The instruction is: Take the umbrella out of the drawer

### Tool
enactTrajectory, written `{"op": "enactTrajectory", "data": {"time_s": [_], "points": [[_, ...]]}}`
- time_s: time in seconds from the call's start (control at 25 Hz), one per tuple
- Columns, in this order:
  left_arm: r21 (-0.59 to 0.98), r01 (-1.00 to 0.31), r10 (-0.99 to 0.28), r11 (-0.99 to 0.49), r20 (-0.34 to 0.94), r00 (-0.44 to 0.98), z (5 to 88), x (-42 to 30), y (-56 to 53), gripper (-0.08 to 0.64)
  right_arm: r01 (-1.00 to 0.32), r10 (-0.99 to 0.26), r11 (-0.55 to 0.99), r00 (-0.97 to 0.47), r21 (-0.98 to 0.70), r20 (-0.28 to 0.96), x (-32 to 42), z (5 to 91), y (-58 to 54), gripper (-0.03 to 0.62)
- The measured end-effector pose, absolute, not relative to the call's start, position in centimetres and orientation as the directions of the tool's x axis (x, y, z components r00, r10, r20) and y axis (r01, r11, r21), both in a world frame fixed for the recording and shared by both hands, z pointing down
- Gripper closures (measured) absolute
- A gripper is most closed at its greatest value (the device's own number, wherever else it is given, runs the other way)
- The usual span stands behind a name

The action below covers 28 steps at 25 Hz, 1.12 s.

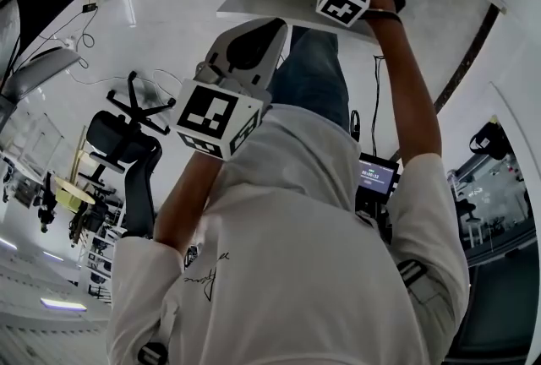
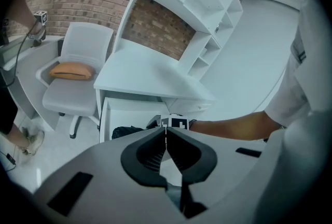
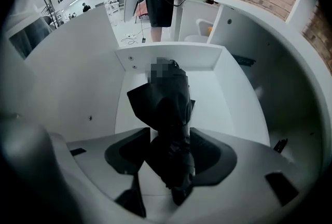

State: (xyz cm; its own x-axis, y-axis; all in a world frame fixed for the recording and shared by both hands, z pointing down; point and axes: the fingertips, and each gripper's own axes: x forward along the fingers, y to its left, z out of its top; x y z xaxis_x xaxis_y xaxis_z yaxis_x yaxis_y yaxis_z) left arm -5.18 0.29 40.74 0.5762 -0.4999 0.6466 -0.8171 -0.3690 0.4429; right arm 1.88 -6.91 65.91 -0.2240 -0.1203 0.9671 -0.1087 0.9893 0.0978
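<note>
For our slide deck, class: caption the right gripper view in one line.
Right gripper, jaws apart, straddles a black folded umbrella in the white drawer.

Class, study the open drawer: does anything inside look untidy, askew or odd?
Yes. The black umbrella in the white drawer is loosely folded: a flap of its fabric sticks out to one side instead of being wrapped tight.

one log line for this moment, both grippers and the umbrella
right gripper: open, jaws astride umbrella in drawer | left gripper: shut, empty, outside drawer | umbrella: not lifted
</note>
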Motion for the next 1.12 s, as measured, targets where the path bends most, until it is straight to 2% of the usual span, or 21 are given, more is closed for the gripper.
{"op": "enactTrajectory", "data": {"time_s": [0.24, 1.12], "points": [[0.408, -0.826, -0.484, -0.390, 0.672, 0.560, 41.3, -5.3, 0.4, 0.543, -0.076, -0.128, 0.991, -0.210, 0.114, 0.969, 1.7, 67.1, -7.2, 0.370], [0.456, -0.826, -0.459, -0.331, 0.688, 0.563, 43.4, -5.7, 1.7, 0.543, -0.012, -0.125, 0.992, -0.184, 0.125, 0.975, 0.9, 69.7, -7.7, 0.348]]}}
